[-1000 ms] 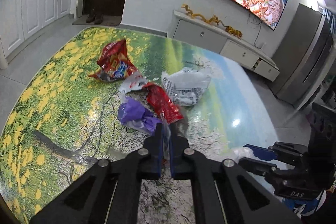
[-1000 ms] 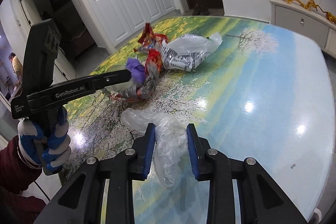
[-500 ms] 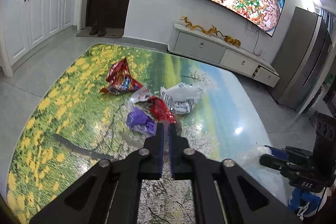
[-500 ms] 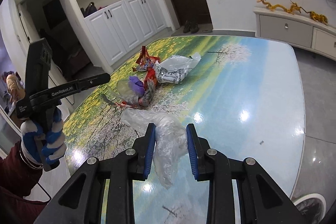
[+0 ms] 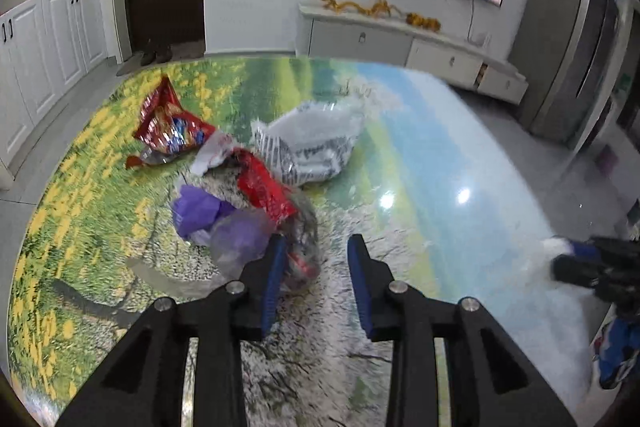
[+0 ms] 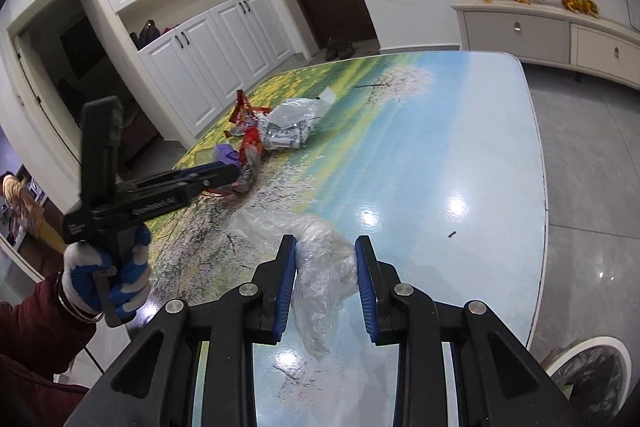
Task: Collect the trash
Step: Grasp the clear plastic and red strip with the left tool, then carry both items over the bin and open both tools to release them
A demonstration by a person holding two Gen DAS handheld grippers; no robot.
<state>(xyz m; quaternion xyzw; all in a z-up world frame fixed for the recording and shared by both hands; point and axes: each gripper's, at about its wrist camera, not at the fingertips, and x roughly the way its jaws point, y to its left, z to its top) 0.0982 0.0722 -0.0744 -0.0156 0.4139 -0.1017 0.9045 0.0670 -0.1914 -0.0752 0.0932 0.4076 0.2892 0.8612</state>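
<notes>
A pile of trash lies on the landscape-print table [image 5: 440, 163]: a red snack bag [image 5: 168, 131], a white printed plastic bag [image 5: 312, 143], a red foil wrapper [image 5: 264, 187] and purple wrappers [image 5: 200, 211]. My left gripper [image 5: 318, 267] is at the near end of the pile with its jaws opening. The wrapper's crumpled clear end [image 5: 300, 251] rests against the left pad only. In the right wrist view the left gripper [image 6: 224, 173] points into the pile. My right gripper [image 6: 326, 267] is shut on a clear plastic bag [image 6: 320, 259] that hangs over the table's near side.
A round white bin with a liner [image 6: 588, 375] shows below the table's near right corner. White cupboards [image 6: 224, 39] and a dark door stand beyond the table, and a low TV cabinet [image 5: 392, 39] runs along the far wall. A gloved hand [image 6: 108, 275] holds the left gripper.
The left gripper's jaws, shut on the wrapper's clear end before, have parted and let it go. The right gripper has drawn back from the pile, still holding the clear bag.
</notes>
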